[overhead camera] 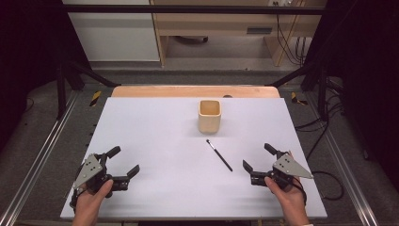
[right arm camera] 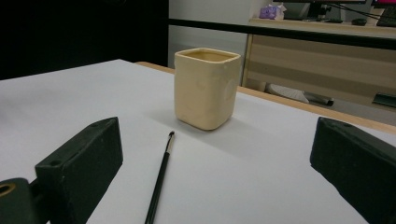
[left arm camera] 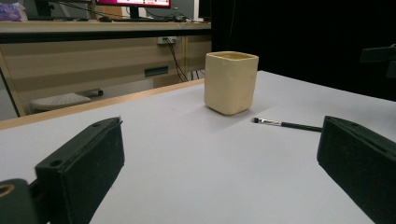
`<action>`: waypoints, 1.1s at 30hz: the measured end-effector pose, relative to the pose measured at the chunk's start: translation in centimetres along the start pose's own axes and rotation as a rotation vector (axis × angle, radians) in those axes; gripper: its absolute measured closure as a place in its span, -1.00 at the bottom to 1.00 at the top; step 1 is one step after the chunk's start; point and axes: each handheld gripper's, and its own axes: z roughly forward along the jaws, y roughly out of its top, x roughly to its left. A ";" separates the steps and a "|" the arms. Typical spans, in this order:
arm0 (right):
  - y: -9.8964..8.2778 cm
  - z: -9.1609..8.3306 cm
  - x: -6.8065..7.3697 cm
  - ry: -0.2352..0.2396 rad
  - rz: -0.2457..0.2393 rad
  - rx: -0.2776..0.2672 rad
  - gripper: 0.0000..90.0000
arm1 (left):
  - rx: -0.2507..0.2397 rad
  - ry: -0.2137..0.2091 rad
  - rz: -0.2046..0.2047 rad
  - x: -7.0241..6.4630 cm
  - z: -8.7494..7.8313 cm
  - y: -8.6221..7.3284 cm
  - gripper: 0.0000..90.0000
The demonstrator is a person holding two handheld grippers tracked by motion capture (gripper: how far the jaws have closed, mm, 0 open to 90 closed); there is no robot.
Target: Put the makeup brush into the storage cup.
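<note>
The thin black brush (overhead camera: 219, 155) is lying flat on the white table (overhead camera: 155, 141), just before the cream square cup (overhead camera: 209, 116). Both the right gripper (overhead camera: 256, 162) and the left gripper (overhead camera: 123, 161) are resting wide open, holding nothing. Judging by this, the pickup is only starting; next, the right gripper needs lowering astride the handle.

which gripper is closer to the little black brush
Right. The right gripper sits just right of the brush, near its handle end, jaws open. The left gripper is much farther off, at the mat's left side, also open.
</note>
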 end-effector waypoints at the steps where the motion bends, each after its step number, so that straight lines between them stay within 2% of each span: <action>1: 0.0 0.0 0.0 0.000 0.000 0.000 -0.94 | 0.000 0.000 0.000 0.0 0.0 0.0 -0.99; 18: 0.2 -0.3 0.0 -0.053 0.004 0.023 -0.94 | 0.004 -0.016 0.012 -0.2 0.0 0.2 -0.99; 22: 0.1 -0.2 0.0 -0.045 0.021 0.056 -0.95 | -0.005 -0.015 0.003 -0.1 0.1 0.2 -0.99; 29: 0.1 0.2 0.5 -0.046 -0.002 0.131 -0.92 | 0.003 -0.018 0.008 -0.1 0.1 0.1 -0.99; 33: 0.3 0.9 1.0 -0.042 -0.030 0.149 -0.89 | -0.002 -0.021 0.002 -0.1 0.1 0.1 -0.99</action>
